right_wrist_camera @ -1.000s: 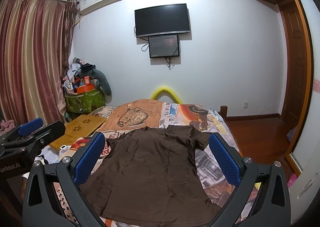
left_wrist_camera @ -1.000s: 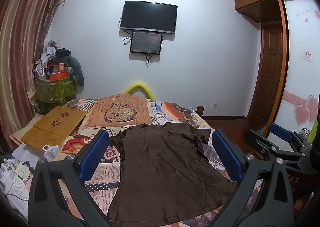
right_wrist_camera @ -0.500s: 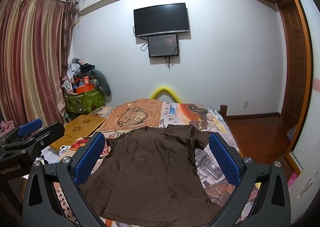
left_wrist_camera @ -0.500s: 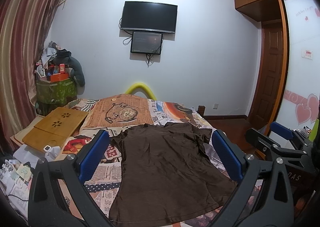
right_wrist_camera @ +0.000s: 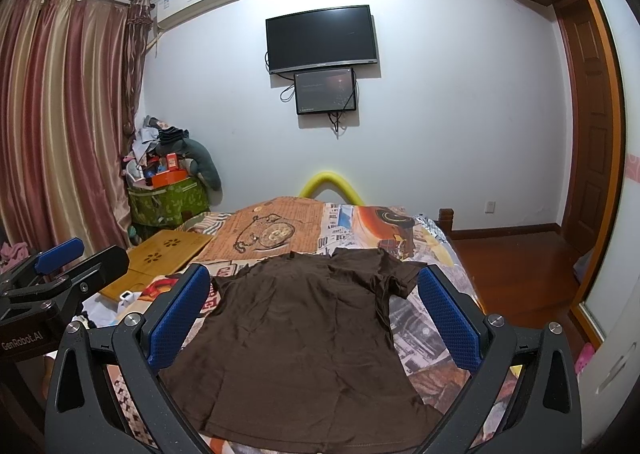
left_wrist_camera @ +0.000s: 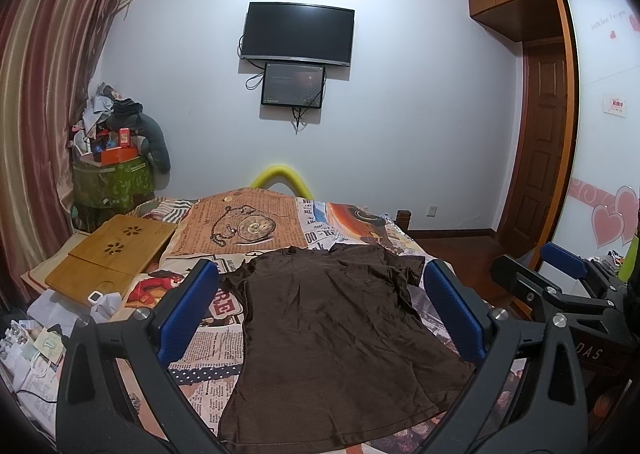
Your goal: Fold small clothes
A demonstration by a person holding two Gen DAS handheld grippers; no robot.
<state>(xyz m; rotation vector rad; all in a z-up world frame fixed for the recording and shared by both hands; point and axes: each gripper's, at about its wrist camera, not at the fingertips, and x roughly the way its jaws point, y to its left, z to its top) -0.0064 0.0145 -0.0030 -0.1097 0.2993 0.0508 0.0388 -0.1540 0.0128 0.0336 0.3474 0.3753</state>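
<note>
One wooden lap tray [left_wrist_camera: 108, 254] lying at left bed edge. One left gripper [left_wrist_camera: 320, 310] hovering, jaws spread wide, holding nothing. One brown shirt [left_wrist_camera: 332, 334] lying flat on one patterned bed [left_wrist_camera: 248, 225], hem nearest. One right gripper [right_wrist_camera: 312, 314] hovering, jaws apart, holding nothing. Two screens hanging on wall.

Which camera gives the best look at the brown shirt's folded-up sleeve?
The right wrist view: the brown shirt shows its crumpled sleeve clearly. The left wrist view shows that sleeve smaller, beside the claw's finger.
</note>
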